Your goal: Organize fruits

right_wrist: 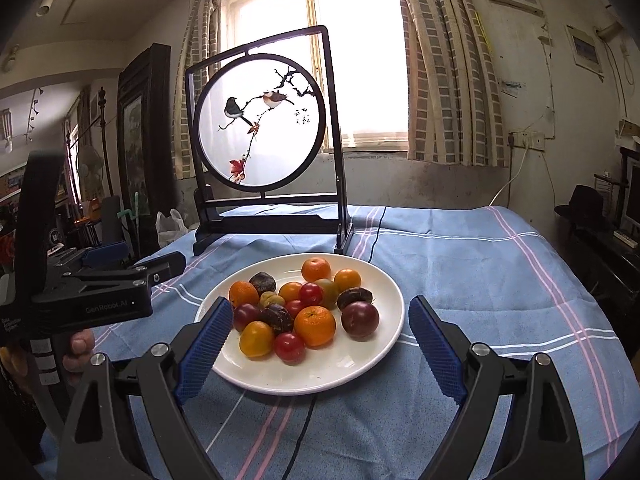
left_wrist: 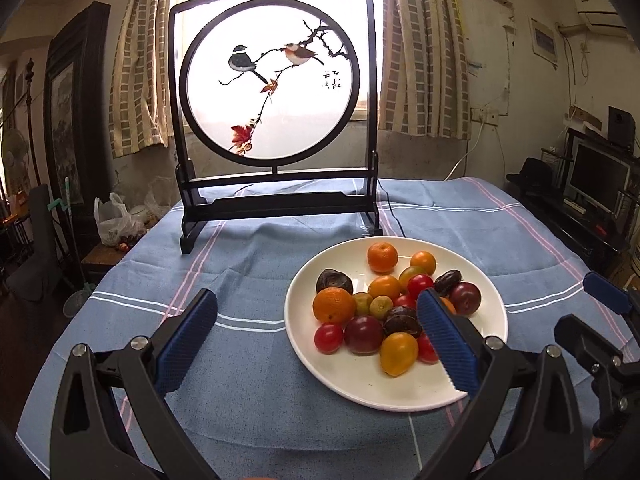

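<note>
my left claw (left_wrist: pixel 318 336) hung low over the blue striped tablecloth (left_wrist: pixel 240 272), tipped a little downward, its blue pads spread wide with nothing between them; its right pad (left_wrist: pixel 446 344) covered part of the white plate (left_wrist: pixel 490 320). my right claw (right_wrist: pixel 322 346) pointed at that plate (right_wrist: pixel 394 300) from the near side, also tipped down and spread wide, empty, a pad on either side of the plate's near edge. a hand (right_wrist: pixel 78 354) gripped the left tool's handle at the edge of the right view.

behind the plate stood one dark framed screen (left_wrist: pixel 276 92) painted with two birds. all the fruit sat heaped on the one plate: three oranges (right_wrist: pixel 315 325), three dark plums (right_wrist: pixel 360 319), about four red tomatoes (right_wrist: pixel 289 346), three brown wrinkled fruits (right_wrist: pixel 277 317). smaller yellow and green ones in the heap overlapped, and i could not count them surely.
</note>
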The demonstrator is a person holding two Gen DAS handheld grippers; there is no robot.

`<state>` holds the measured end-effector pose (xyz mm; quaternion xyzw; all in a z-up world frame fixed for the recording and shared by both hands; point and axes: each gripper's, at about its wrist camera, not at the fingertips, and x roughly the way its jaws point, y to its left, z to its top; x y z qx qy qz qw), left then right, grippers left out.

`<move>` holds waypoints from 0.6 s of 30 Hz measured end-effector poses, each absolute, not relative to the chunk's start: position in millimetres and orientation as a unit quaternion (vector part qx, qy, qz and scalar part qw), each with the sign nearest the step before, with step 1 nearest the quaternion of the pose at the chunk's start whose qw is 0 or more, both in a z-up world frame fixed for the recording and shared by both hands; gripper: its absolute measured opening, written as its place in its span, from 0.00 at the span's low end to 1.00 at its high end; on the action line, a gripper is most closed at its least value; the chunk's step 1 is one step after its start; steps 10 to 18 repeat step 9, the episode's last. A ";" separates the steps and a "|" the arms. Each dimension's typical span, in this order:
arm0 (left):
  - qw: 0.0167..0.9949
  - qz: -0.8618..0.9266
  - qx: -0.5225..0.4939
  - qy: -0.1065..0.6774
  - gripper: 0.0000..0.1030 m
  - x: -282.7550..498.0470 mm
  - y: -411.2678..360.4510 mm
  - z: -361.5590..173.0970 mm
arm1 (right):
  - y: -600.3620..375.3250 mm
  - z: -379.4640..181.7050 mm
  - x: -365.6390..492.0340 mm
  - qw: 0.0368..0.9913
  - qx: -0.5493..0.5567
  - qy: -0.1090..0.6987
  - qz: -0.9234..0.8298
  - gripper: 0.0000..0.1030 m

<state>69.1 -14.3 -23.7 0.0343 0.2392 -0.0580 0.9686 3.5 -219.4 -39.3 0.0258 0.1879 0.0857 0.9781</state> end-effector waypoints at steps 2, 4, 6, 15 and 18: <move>0.968 -0.047 0.033 0.245 0.95 73.2 -12.2 -25.2 | -216.7 -42.0 4.1 0.978 0.018 0.190 0.084 0.88; 0.968 -0.034 0.036 0.244 0.95 75.0 -10.6 -26.1 | -215.7 -43.6 3.8 0.978 0.013 0.191 0.082 0.88; 0.970 -0.031 0.035 0.238 0.95 75.2 -9.2 -25.8 | -217.0 -43.3 3.4 0.978 0.017 0.190 0.084 0.88; 0.970 -0.036 0.027 0.238 0.95 75.6 -6.6 -24.9 | -220.4 -42.7 2.7 0.978 0.024 0.189 0.087 0.88; 0.970 -0.036 0.027 0.238 0.95 75.6 -6.6 -24.9 | -220.4 -42.7 2.7 0.978 0.024 0.189 0.087 0.88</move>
